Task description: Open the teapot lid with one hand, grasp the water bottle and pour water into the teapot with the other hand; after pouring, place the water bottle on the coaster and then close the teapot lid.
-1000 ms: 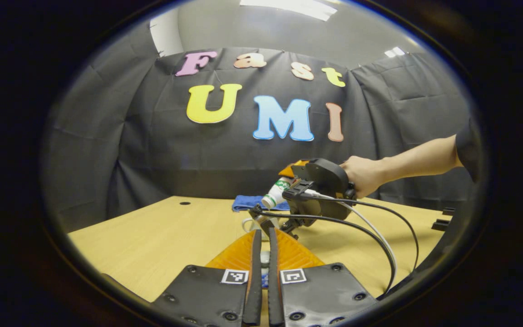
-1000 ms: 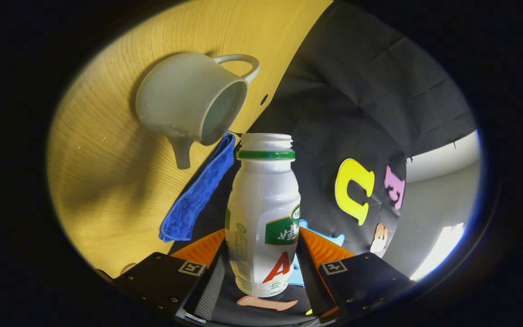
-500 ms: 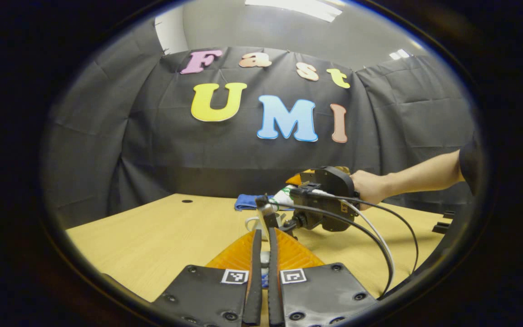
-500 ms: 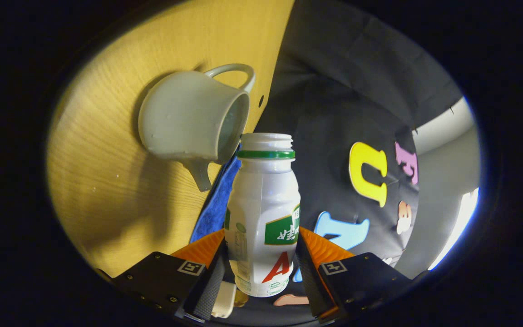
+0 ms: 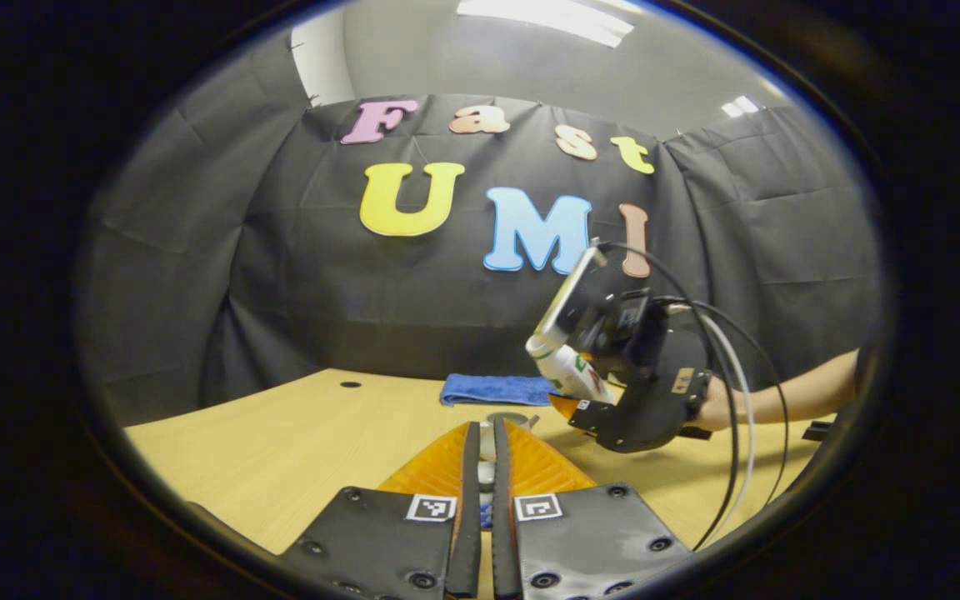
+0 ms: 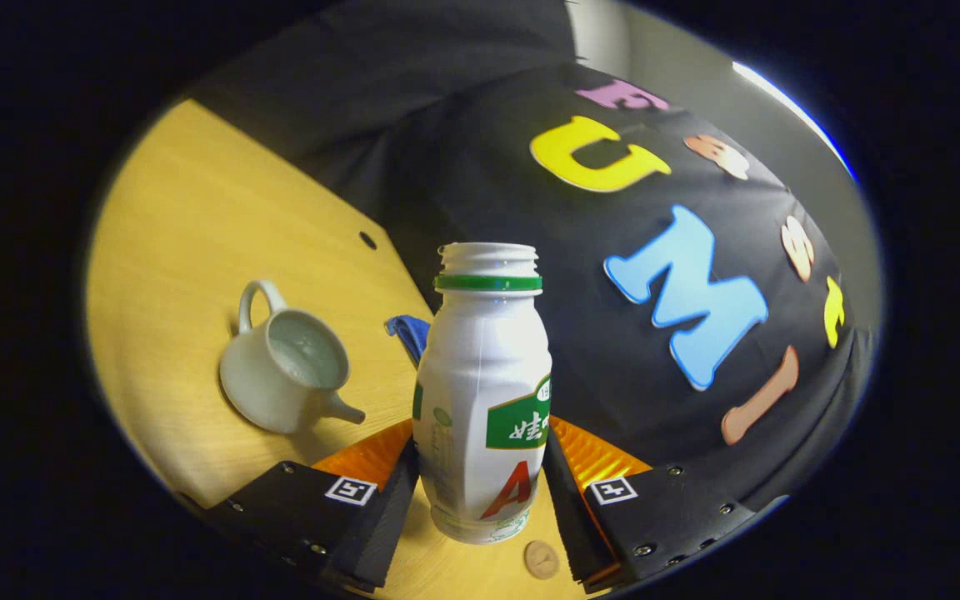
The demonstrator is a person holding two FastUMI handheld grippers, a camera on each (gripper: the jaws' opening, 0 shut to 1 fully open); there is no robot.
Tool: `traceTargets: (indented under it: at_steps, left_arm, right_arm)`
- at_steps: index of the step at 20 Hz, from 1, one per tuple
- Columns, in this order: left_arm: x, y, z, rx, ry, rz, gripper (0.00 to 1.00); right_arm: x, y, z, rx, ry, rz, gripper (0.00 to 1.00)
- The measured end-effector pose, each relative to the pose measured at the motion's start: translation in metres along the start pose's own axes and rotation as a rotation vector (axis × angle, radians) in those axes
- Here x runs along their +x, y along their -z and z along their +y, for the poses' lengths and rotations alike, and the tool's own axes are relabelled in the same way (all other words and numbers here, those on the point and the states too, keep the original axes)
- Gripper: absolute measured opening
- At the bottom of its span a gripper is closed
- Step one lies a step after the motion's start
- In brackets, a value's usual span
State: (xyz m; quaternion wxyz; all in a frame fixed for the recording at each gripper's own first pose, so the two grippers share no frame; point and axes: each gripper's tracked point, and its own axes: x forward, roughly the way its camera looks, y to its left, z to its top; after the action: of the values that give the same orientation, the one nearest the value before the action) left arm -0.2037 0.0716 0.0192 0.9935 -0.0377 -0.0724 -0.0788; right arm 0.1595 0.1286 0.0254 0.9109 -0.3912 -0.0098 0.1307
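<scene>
The right gripper (image 6: 480, 492) is clamped around the uncapped water bottle (image 6: 482, 392), lifted above the table (image 6: 172, 250) beside the open teapot (image 6: 284, 371). The left gripper (image 5: 481, 467) is nearly closed on something small between its fingers, seemingly the lid. Pouring looks finished; setting the bottle on the coaster (image 6: 541, 559) and replacing the lid remain.

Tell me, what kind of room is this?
Probably a staged recording booth, not a home kitchen. Black cloth is draped as walls around a bare wooden table, office ceiling lights show above, and a cabled gripper holds a bottle near a teapot.
</scene>
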Motion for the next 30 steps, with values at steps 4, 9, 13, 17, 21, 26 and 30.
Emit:
traceTargets:
  at_steps: [4,9,13,17,21,26,30]
  left_arm:
    - [0.046,-0.02,-0.011,0.029,0.022,-0.016,0.16]
    - [0.122,-0.026,-0.034,0.022,0.063,0.002,0.16]
    - [0.172,-0.005,-0.044,0.057,0.072,0.052,0.15]
    - [0.199,0.028,-0.034,0.059,0.053,0.118,0.16]
    - [0.218,0.044,-0.029,0.054,0.036,0.16,0.16]
    - [0.229,0.048,-0.033,0.076,0.047,0.158,0.16]
    - [0.232,0.062,-0.028,0.071,0.035,0.186,0.16]
  right_arm:
    - [-0.045,0.01,-0.027,0.411,-0.048,0.032,0.78]
    - [-0.103,0.036,-0.07,0.61,-0.005,0.024,0.77]
    - [-0.127,0.053,-0.09,0.609,0.025,0.023,0.77]
    - [-0.133,0.064,-0.097,0.612,0.032,0.028,0.77]
    - [-0.133,0.074,-0.101,0.634,0.038,0.039,0.77]
    - [-0.129,0.083,-0.104,0.64,0.046,0.052,0.77]
    - [-0.131,0.087,-0.106,0.64,0.054,0.058,0.77]
